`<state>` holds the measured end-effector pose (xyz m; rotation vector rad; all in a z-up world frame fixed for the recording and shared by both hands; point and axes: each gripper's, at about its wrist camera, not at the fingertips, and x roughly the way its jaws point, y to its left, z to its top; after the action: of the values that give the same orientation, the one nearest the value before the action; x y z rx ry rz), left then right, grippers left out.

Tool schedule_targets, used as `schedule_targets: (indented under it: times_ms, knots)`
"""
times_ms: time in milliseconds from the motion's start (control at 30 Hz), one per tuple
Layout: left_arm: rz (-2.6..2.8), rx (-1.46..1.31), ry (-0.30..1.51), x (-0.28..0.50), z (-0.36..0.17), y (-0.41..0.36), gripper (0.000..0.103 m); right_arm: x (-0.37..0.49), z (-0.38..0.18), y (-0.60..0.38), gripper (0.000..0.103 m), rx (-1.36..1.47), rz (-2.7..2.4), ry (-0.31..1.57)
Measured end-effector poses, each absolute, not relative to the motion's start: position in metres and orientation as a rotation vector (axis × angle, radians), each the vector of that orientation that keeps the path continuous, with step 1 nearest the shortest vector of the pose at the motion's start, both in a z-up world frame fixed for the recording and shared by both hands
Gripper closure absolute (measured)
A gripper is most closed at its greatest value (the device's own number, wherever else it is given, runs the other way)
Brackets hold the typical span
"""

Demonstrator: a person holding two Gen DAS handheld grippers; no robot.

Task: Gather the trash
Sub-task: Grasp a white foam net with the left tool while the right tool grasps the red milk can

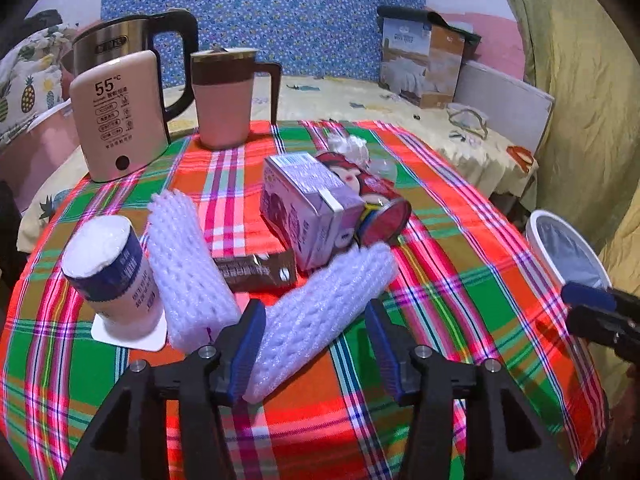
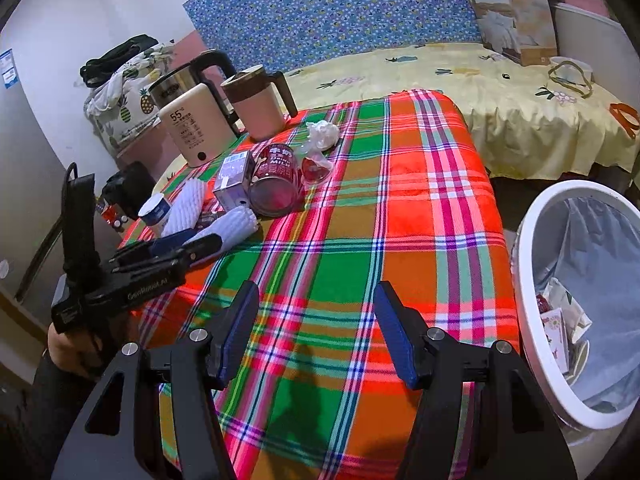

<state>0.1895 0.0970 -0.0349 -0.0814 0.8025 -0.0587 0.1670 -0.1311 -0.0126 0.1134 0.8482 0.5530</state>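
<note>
Right now the left gripper [image 1: 316, 344] is hovering low over the plaid tablecloth [image 2: 400, 208] with its jaws spread wide; the near end of a white foam net sleeve [image 1: 320, 304] is lying between the pads, touching the left one, with a clear gap to the right one, so nothing is being held. A second foam sleeve [image 1: 188, 264] is lying just beside it, leaning against a blue-and-white paper cup [image 1: 112, 272] that is standing upright, its top looking white and filled. Behind them a brown wrapper [image 1: 256, 272], a purple drink carton [image 1: 308, 208] and a red milk can [image 2: 276, 180] on its side are sitting close together, with crumpled white plastic [image 2: 322, 134] further back.

The right gripper [image 2: 316, 336] is also standing open and empty over bare cloth. Off the table's right edge, a white bin [image 2: 532, 320] with a pale liner is holding several wrappers and packets at its bottom.
</note>
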Motion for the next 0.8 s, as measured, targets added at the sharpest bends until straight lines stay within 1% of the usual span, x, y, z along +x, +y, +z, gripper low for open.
schedule_targets:
  times_ms: [33,67,200,300,400,467,533,800]
  knots:
    - [-0.058,-0.064,0.823,0.19,-0.038,0.094,0.045,0.168,-0.013,-0.13,0.042,0.111,0.555,0.848]
    - [-0.056,-0.042,0.835,0.191,-0.04,0.09,0.044,0.168,-0.012,-0.129,0.042,0.109,0.556,0.848]
    - [-0.022,-0.001,0.843,0.193,-0.041,0.084,0.045,0.169,-0.011,-0.122,0.042,0.097,0.566,0.848]
    - [0.021,-0.023,0.833,0.192,-0.039,0.091,0.065,0.169,-0.011,-0.119,0.042,0.09,0.57,0.847]
    - [0.015,-0.069,0.816,0.187,-0.037,0.099,0.076,0.171,-0.011,-0.116,0.042,0.085,0.569,0.849]
    - [0.015,-0.098,0.802,0.184,-0.035,0.102,0.082,0.174,-0.01,-0.113,0.042,0.08,0.57,0.849]
    - [0.008,-0.136,0.787,0.179,-0.033,0.104,0.089,0.177,-0.009,-0.109,0.042,0.074,0.569,0.847]
    - [0.011,-0.259,0.69,0.162,-0.024,0.121,0.091,0.204,-0.007,-0.081,0.042,0.034,0.569,0.841]
